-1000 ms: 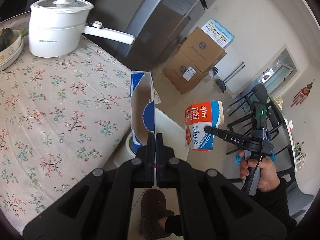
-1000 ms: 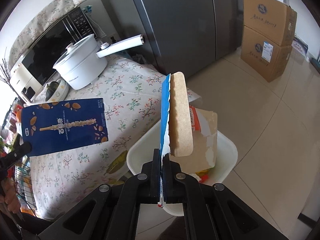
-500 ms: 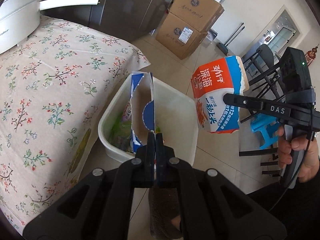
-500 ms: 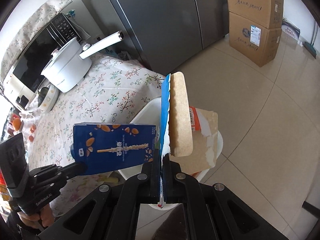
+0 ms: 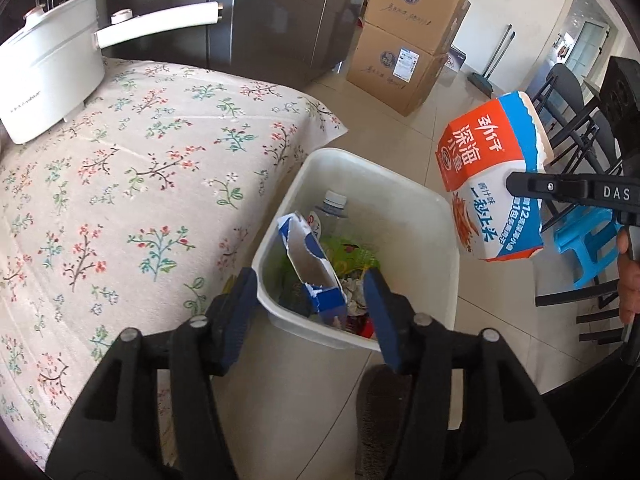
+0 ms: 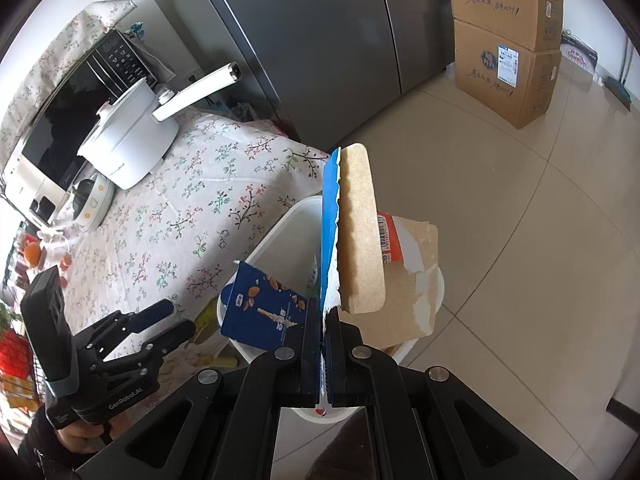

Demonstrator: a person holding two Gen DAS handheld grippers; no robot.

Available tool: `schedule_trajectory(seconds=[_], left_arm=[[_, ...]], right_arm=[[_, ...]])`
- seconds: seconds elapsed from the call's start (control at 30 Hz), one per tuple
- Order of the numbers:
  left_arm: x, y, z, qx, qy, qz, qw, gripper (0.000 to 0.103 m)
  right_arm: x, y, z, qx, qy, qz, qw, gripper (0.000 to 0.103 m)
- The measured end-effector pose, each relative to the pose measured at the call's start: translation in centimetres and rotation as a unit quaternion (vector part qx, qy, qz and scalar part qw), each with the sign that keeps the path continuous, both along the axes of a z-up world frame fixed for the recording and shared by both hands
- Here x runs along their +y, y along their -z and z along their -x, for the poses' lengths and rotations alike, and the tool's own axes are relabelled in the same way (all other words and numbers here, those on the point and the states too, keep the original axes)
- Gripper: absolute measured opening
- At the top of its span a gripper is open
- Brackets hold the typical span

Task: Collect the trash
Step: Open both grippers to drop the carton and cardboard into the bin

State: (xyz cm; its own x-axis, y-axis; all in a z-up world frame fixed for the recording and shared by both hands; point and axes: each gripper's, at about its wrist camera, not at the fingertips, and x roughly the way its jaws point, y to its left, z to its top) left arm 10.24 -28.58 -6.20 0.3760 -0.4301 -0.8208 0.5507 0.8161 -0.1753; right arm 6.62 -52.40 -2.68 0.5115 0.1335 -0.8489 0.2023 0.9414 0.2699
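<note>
- Now, left wrist view: my left hand-held gripper (image 5: 310, 296) gapes wide; the blue carton (image 5: 310, 268) sits in the bin (image 5: 404, 200) beside the bench (image 5: 120, 184), done.
- Right wrist view: my right hand-held gripper (image 6: 325, 328) pinches the snack box (image 6: 356, 240) over the bin (image 6: 280, 228); that drop is left.

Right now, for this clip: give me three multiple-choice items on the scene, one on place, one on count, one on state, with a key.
1. Where is the dark blue carton?
A. on the tablecloth
B. in the white bin
C. on the floor

2. How many cardboard boxes are stacked by the wall?
A. one
B. two
C. four

3. How is the left tool?
A. open, holding nothing
B. shut on the carton
C. shut on a bottle

Key:
1 B, it leans inside the bin among other trash.
2 B, one box sits on another.
3 A, its fingers stand apart with the carton loose between them, while the right tool grips the orange and blue snack box.
</note>
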Motion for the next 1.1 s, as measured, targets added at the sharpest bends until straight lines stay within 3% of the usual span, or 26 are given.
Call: schedule_trajectory(seconds=[0.13,0.5,0.6,0.67,0.7,1.1], left_arm=[[1.2,-0.9,0.6,-0.022,-0.009,-0.016,0.9996,0.076],[5.9,-2.4,0.9,-0.056,-0.057,-0.055,0.9953,0.090],[7.1,-2.9,1.3,-0.067,-0.070,-0.063,0.9933,0.094],[7.7,-3.3,1.6,-0.074,-0.077,-0.068,0.9920,0.096],[8.0,-3.5,1.6,-0.077,-0.080,-0.070,0.9913,0.097],[11.8,-5.0,3.1,-0.084,-0.129,-0.079,0.9848,0.100]], right_arm=[[0.4,0.0,-0.4,0.001,0.000,-0.001,1.000,0.002],[1.8,1.2,-2.6,0.026,0.002,0.022,0.999,0.004],[1.8,1.2,-2.9,0.027,0.008,0.009,1.000,0.022],[2.0,0.9,-2.7,0.020,0.011,0.008,1.000,0.053],[2.3,0.5,-2.6,0.013,0.009,0.009,1.000,0.056],[5.3,-2.3,-1.4,-0.025,-0.025,0.004,0.999,0.063]])
